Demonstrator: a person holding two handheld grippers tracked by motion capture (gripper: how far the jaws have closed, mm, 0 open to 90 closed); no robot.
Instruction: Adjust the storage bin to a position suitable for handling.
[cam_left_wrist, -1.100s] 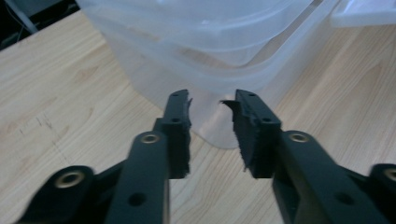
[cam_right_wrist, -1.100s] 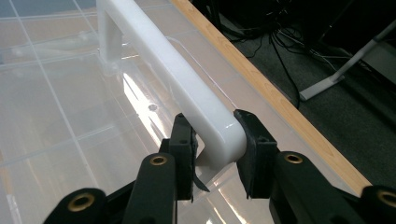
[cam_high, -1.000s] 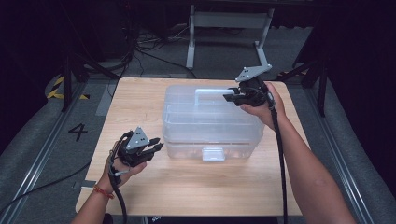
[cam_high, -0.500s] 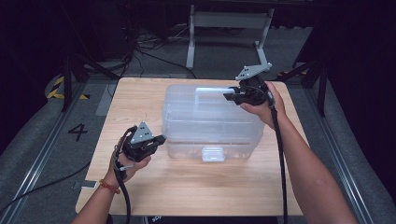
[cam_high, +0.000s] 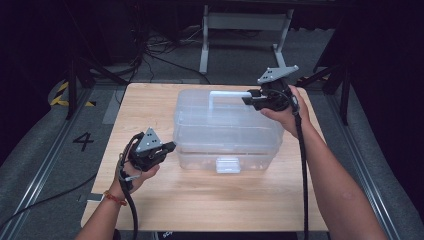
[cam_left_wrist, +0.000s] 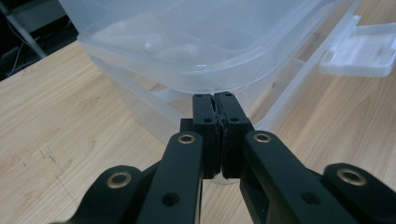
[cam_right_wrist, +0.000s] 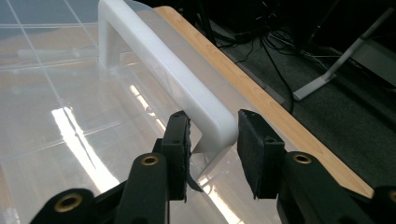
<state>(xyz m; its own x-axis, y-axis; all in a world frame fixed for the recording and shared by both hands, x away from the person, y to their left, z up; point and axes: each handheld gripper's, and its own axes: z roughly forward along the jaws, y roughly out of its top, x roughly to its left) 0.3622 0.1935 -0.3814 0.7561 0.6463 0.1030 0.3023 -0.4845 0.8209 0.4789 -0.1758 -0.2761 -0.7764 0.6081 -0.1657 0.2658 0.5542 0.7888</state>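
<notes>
Right tool (cam_right_wrist: 212, 140) held with jaws parted around the end of the white handle (cam_right_wrist: 159, 70), left tool (cam_left_wrist: 218, 130) pressed closed at the lid edge, clear plastic storage box (cam_high: 225, 125) set mid-worktop (cam_high: 150, 100), front latch (cam_left_wrist: 359, 51) flipped open.

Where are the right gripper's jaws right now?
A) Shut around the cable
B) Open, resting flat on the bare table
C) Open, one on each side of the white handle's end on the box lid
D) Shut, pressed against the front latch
C: the right gripper view shows the right gripper with its jaws apart, one on each side of the near end of the white handle on the clear plastic box.
</notes>
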